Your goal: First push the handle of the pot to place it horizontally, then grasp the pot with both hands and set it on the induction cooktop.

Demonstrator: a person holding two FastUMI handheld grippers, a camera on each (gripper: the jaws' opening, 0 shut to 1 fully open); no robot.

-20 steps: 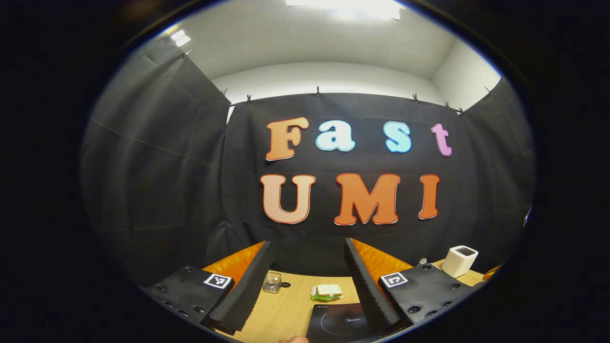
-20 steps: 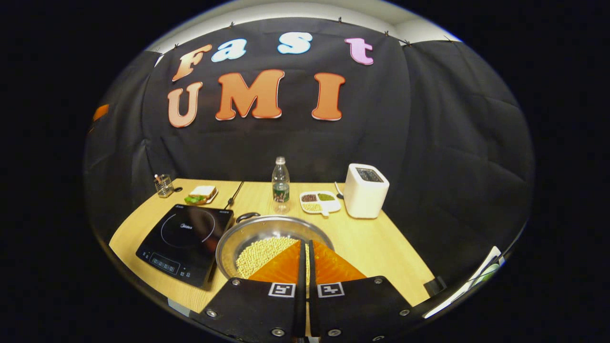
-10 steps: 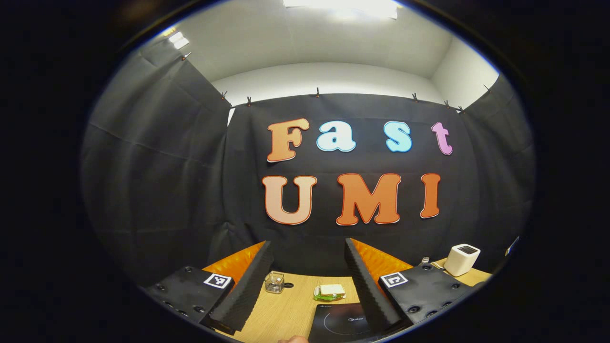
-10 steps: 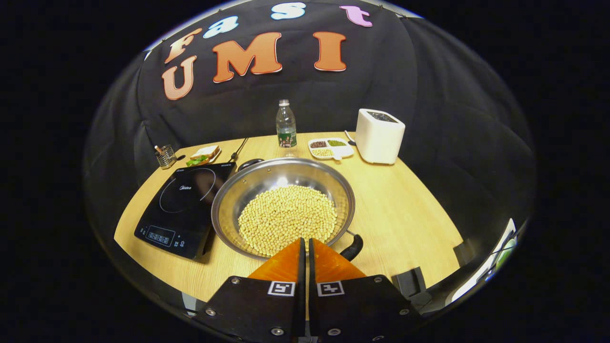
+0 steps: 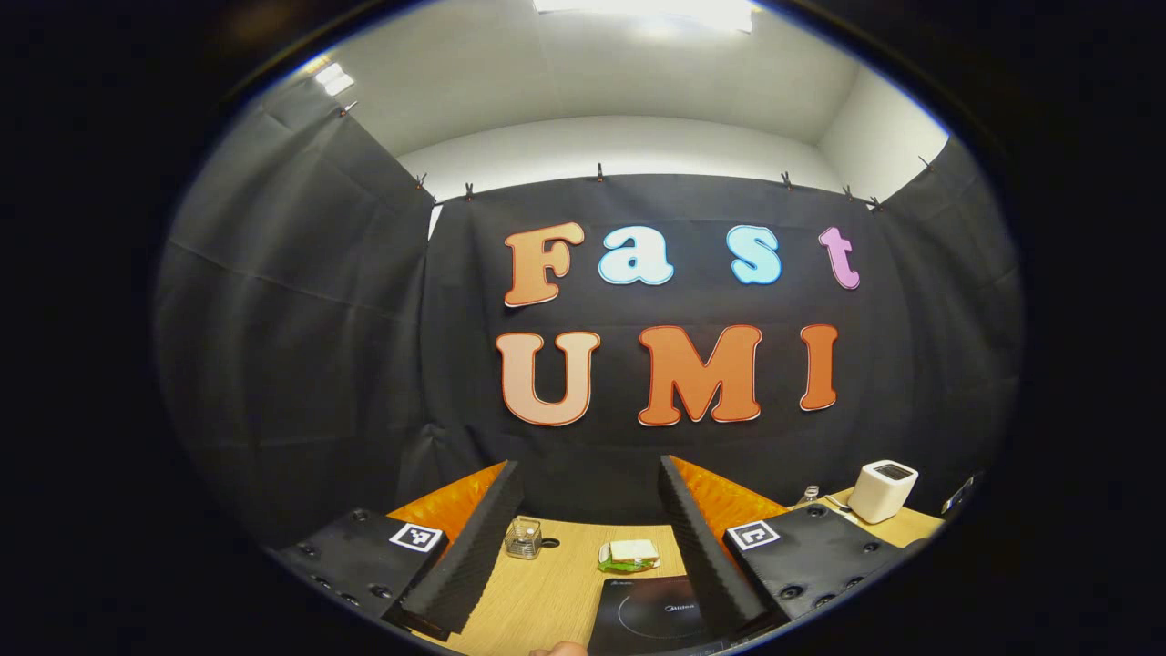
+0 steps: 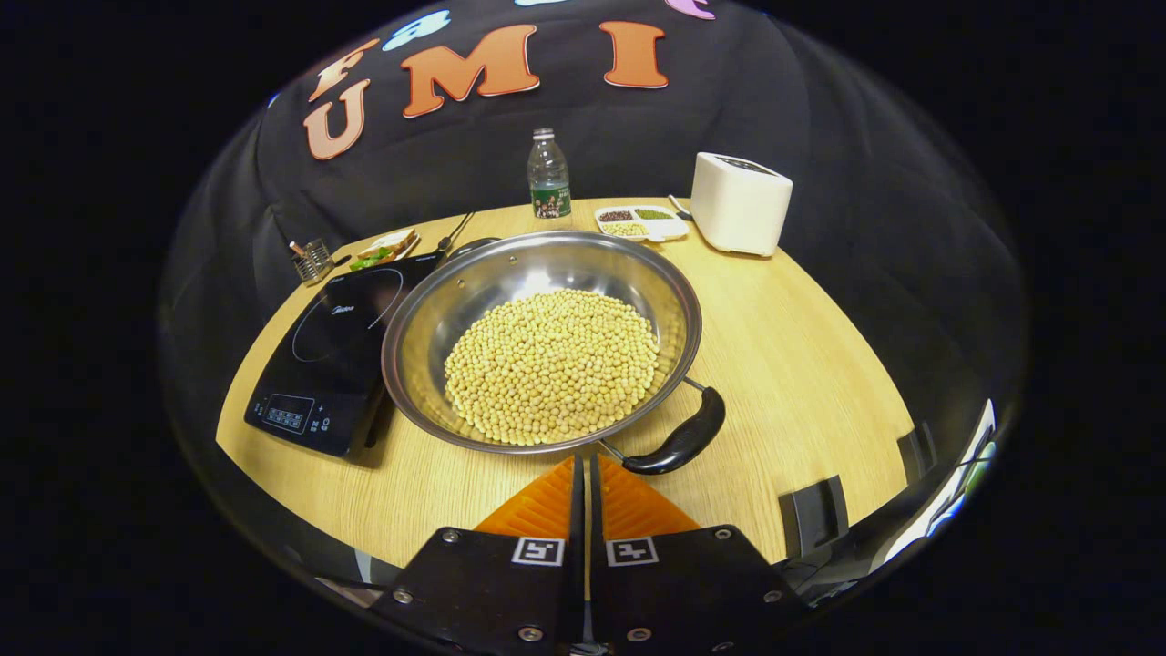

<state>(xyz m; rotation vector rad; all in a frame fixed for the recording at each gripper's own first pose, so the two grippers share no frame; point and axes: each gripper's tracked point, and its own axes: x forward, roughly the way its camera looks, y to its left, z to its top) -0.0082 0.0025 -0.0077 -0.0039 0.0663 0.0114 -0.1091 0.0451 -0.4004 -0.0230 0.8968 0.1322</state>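
The right gripper (image 6: 584, 466) is held above the near edge of the table (image 6: 802, 364), tipped downward toward the pot (image 6: 542, 337). Its fingers are pressed together with nothing between them, the tips just short of the pot's near rim and apart from it.

The pot, a wide steel pan heaped with soybeans (image 6: 551, 363), sits on the table directly right of the induction cooktop (image 6: 328, 351), its rim appearing to overlap the cooktop's right edge. Its near black handle (image 6: 679, 442) sticks out at the front right, just right of the fingertips; the far handle (image 6: 465, 246) barely shows behind the rim.

Beyond the pot stand a water bottle (image 6: 547, 175), a divided dish of beans (image 6: 640, 221) and a white toaster (image 6: 740, 202). Behind the cooktop lie a sandwich on a plate (image 6: 383, 248) and a small wire holder (image 6: 311, 261).

The left gripper (image 5: 588, 538) is held nearly level, aimed at the booth wall. Its fingers are spread wide and empty. Between them, the cooktop (image 5: 651, 615) is cut off by the lower edge; past it lie the sandwich (image 5: 627, 553) and the wire holder (image 5: 522, 538). A sliver at the bottom edge may be a fingertip (image 5: 560, 650), too little to be sure.
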